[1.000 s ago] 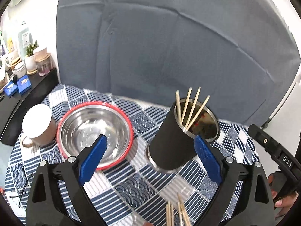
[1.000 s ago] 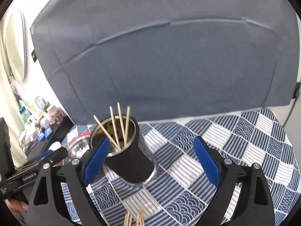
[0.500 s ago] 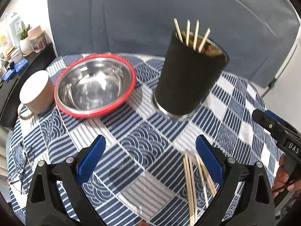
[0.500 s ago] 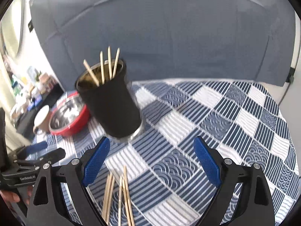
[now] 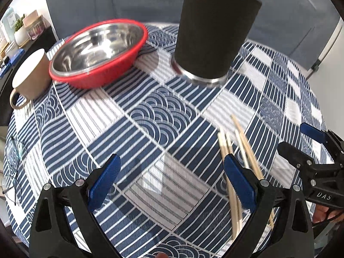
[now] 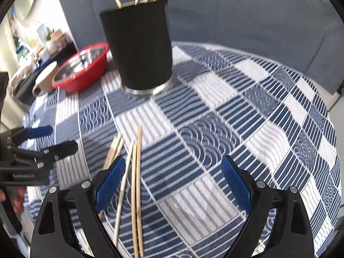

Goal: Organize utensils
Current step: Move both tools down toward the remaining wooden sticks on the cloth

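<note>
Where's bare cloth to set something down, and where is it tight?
Free: the blue-and-white patterned tablecloth right of the black cylindrical holder, out to the edge. Also the patch between the red-rimmed steel bowl and the open left gripper. Crowded: loose wooden chopsticks by the open right gripper.

black holder (image 5: 215,32), red-rimmed bowl (image 5: 96,43) (steel inside), blue-and-white patterned cloth (image 5: 150,118).

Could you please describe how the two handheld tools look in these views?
The left tool and right tool match: black angular plastic arms with silver screws and textured blue fingers. White lettering marks each body. No cables or sleeves show.
</note>
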A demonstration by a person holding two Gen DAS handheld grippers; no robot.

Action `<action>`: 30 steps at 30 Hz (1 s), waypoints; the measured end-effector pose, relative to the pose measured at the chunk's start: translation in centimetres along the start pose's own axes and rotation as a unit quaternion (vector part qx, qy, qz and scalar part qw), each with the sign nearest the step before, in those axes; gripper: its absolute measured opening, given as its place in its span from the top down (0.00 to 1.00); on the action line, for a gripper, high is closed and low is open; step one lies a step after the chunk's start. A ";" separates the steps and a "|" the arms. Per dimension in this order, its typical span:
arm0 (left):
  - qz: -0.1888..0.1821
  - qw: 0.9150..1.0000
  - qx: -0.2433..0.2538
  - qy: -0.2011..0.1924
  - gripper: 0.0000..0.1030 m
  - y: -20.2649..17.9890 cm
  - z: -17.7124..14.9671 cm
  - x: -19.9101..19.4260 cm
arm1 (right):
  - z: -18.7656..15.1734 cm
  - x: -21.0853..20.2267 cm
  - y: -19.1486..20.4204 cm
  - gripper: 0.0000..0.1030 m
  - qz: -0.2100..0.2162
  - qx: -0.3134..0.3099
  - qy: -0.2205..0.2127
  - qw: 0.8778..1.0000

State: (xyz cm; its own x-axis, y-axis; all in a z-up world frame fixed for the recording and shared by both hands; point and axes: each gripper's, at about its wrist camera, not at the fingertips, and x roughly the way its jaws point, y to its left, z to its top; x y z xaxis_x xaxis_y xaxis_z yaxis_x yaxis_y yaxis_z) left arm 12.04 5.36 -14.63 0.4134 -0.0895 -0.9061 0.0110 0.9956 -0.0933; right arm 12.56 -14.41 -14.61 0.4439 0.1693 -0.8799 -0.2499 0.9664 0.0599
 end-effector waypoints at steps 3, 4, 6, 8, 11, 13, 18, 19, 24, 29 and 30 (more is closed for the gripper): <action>0.004 1.000 0.002 0.014 0.08 0.0 -0.8 0.7 | -1.1 1.0 0.0 0.16 -0.005 -0.004 0.025 1.000; 0.005 1.000 0.003 0.017 0.08 0.0 -1.0 0.9 | -1.5 1.3 -0.1 0.16 -0.005 -0.004 0.032 0.999; 0.006 1.000 0.009 0.023 0.08 -0.1 -1.6 1.3 | -2.2 1.7 -0.1 0.16 -0.003 -0.005 0.041 0.999; 0.010 0.999 0.014 0.029 0.08 -0.1 -2.1 1.6 | -2.8 2.2 0.1 0.16 -0.005 -0.016 0.052 0.999; 0.014 0.999 0.020 0.035 0.08 0.0 -2.5 1.8 | -3.2 2.6 0.4 0.17 -0.013 -0.030 0.056 0.998; 0.018 0.999 0.021 0.039 0.08 0.1 -2.7 2.0 | -3.3 2.6 0.4 0.16 -0.009 -0.029 0.056 0.998; 0.019 0.999 0.013 0.045 0.08 0.3 -2.9 2.1 | -3.0 2.8 0.8 0.16 -0.013 -0.036 0.067 0.997; 0.017 0.999 0.012 0.047 0.08 0.3 -2.9 2.1 | -3.0 2.8 0.8 0.16 -0.012 -0.036 0.068 0.997; 0.014 0.999 0.021 0.047 0.08 -0.6 -2.6 2.3 | -2.9 2.8 0.4 0.26 -0.004 -0.037 0.074 0.997; 0.006 0.998 0.034 0.054 0.08 -2.1 -2.2 2.8 | -2.9 2.3 0.3 0.50 0.002 -0.049 0.072 0.996; 0.005 0.998 0.037 0.055 0.08 -2.4 -2.2 2.9 | -3.0 2.2 0.2 0.56 0.003 -0.050 0.071 0.996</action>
State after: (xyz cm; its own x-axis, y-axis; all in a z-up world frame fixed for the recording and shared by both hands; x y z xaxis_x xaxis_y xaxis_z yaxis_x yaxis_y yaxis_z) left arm 11.21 2.67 -17.94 0.3112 -0.0786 -0.9471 0.0770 0.9954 -0.0573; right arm 10.94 -14.44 -17.97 0.3179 0.1388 -0.9379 -0.3396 0.9403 0.0241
